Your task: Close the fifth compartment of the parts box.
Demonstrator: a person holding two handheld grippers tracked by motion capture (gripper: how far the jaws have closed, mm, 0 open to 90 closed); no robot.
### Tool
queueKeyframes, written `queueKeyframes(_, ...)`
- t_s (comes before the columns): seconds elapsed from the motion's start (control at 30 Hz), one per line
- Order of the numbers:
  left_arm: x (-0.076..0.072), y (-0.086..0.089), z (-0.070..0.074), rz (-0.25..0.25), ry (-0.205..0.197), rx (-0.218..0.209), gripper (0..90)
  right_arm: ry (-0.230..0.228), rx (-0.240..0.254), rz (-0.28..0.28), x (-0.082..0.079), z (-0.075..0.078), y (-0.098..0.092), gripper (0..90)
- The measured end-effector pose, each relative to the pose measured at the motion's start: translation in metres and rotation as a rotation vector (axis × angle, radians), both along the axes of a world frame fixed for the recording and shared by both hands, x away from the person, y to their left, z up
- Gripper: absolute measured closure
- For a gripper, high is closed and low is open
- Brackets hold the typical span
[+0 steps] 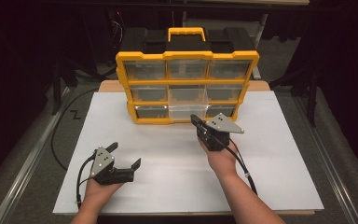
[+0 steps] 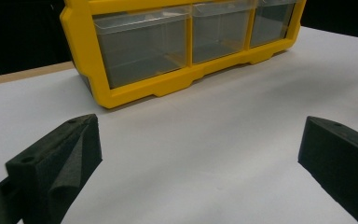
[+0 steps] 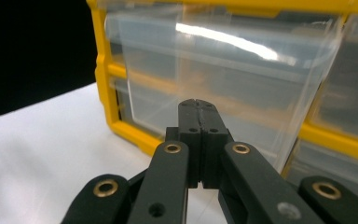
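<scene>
Two jaws of your right gripper [image 3: 199,108] are pressed together with nothing between them, tips just in front of the clear drawer [image 1: 188,106] that stands pulled out of the organizer [image 1: 187,56], bottom row, middle. That drawer lies straight ahead of the tips, its long axis running out toward you, so any push or pull goes along that line. Your left gripper [image 1: 125,155] rests on the table [image 1: 270,186], jaws wide and empty, well apart from the drawer; the right hand is nearer.

White board [image 1: 279,154] on grey floor [image 1: 340,140]
</scene>
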State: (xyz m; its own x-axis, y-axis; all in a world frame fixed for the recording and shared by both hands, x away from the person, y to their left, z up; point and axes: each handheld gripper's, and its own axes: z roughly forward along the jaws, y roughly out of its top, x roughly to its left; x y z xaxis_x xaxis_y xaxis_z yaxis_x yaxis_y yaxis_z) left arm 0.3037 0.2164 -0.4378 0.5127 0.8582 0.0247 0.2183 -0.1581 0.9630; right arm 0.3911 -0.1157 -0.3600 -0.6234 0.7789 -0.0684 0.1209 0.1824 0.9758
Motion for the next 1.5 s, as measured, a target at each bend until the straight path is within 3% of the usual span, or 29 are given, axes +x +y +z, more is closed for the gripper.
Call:
queueKeyframes(0.27,0.001,0.001,0.000,0.003,-0.001,-0.006,0.0,-0.023,-0.001,-0.014,0.007,0.015,0.005,90.0)
queueKeyframes(0.87,0.000,0.001,0.000,-0.001,-0.005,-0.011,0.1,-0.024,0.007,-0.016,0.010,0.015,0.010,90.0)
queueKeyframes(1.5,-0.001,0.001,0.001,-0.002,-0.011,-0.017,0.1,-0.030,-0.018,-0.034,0.016,0.015,0.014,90.0)
